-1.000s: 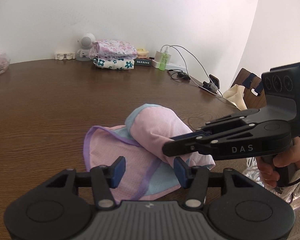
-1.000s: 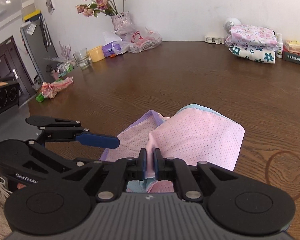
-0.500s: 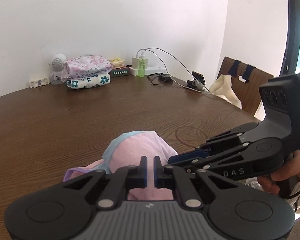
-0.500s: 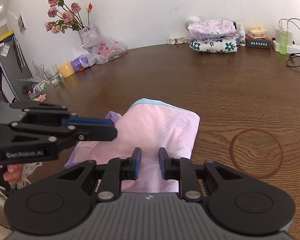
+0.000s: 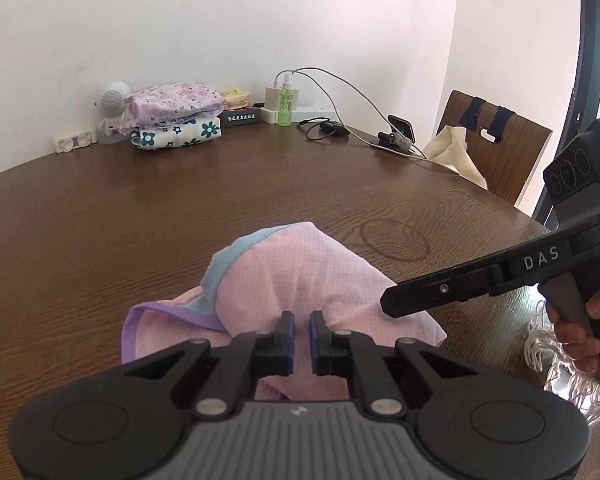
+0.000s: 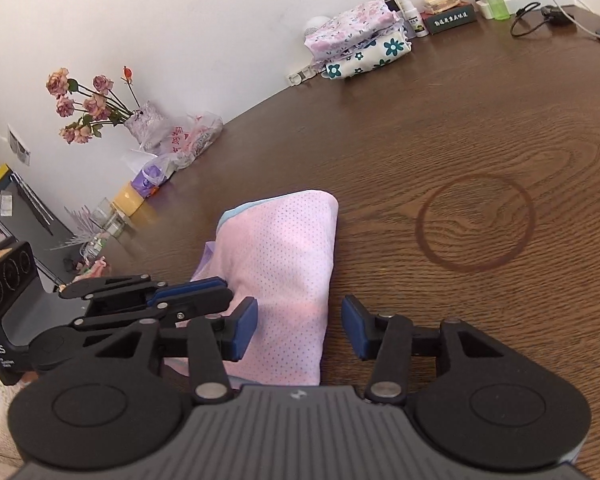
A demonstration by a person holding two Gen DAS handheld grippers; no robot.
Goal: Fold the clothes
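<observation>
Two hand-held grippers at near desk (image 5: 100, 216) edge | left hand-held gripper (image 5: 300, 334) clamped on pink garment (image 6: 276, 264) fold | right hand-held gripper (image 6: 299, 330) spread apart over its near edge | bare wood beyond, folded stack (image 6: 360, 46) far back.

White letters "DAS" are printed on the black plastic body of the right gripper (image 5: 384, 306); print on the dark rectangular box (image 5: 241, 117) is too small to read.
</observation>
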